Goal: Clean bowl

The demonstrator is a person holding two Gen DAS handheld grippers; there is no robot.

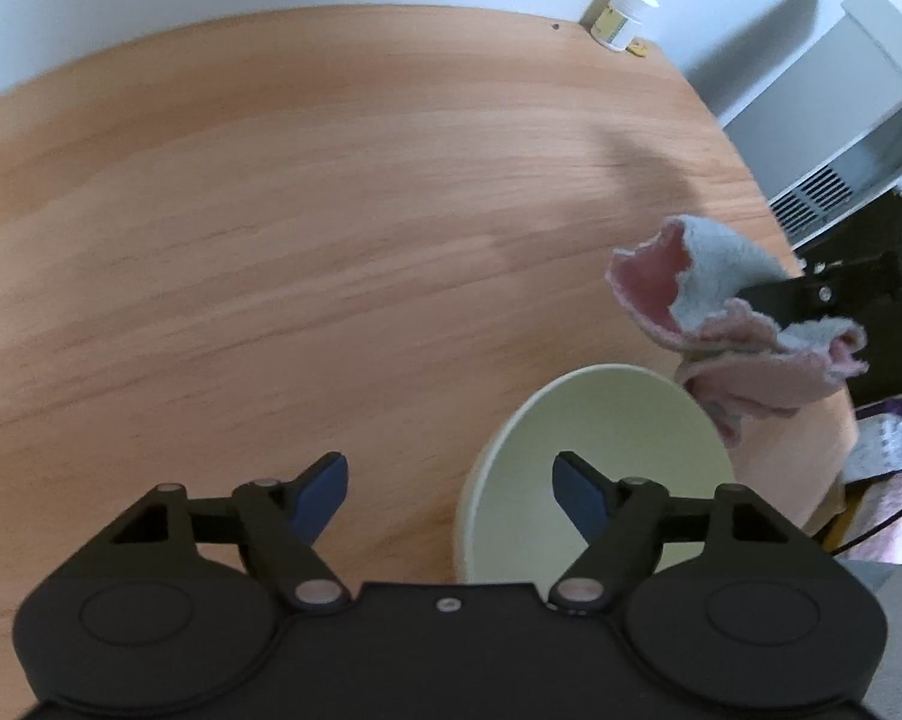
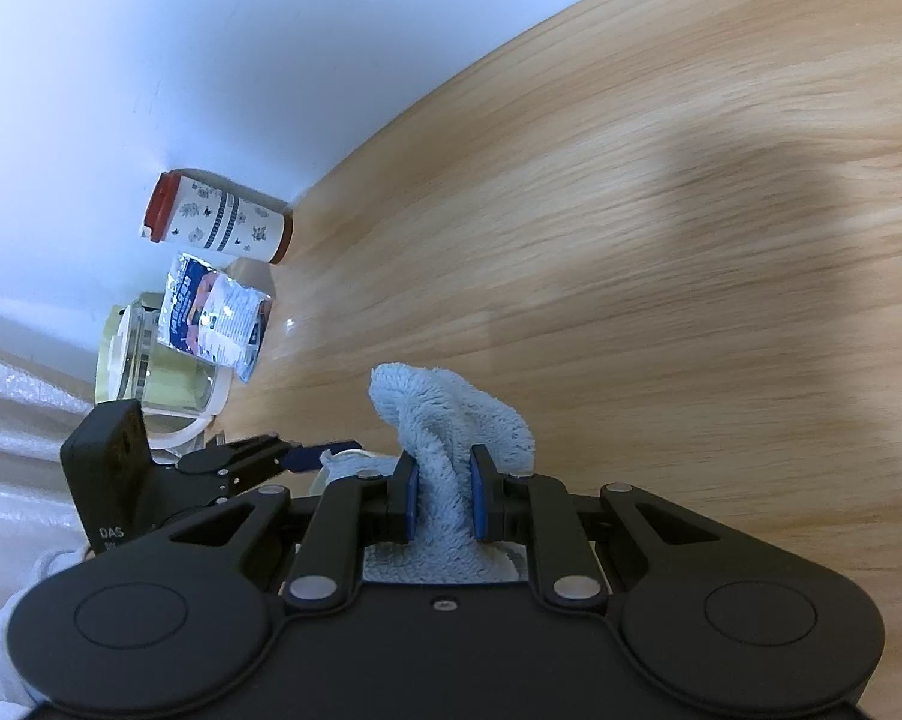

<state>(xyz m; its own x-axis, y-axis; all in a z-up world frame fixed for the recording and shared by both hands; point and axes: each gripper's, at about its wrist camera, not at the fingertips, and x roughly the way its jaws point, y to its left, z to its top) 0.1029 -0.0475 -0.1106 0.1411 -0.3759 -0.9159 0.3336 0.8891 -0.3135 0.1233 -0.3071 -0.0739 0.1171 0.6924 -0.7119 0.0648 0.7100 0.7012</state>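
Facing cups (image 2: 217,217) unseen leftward, right tongs (image 2: 442,501) pinching cloth (image 2: 451,420).

Only 1 piece of text can be read: the white letters "DAS" on the side of the black body of the left gripper (image 2: 322,457), as seen in the right wrist view. A second line of small print sits under it, too small to make out. The foil packet (image 2: 211,312) beside the patterned cup (image 2: 217,219) carries printing, but it is blurred and unreadable. The yellow label on the white jar (image 1: 622,15) at the far table edge is also too small to read.
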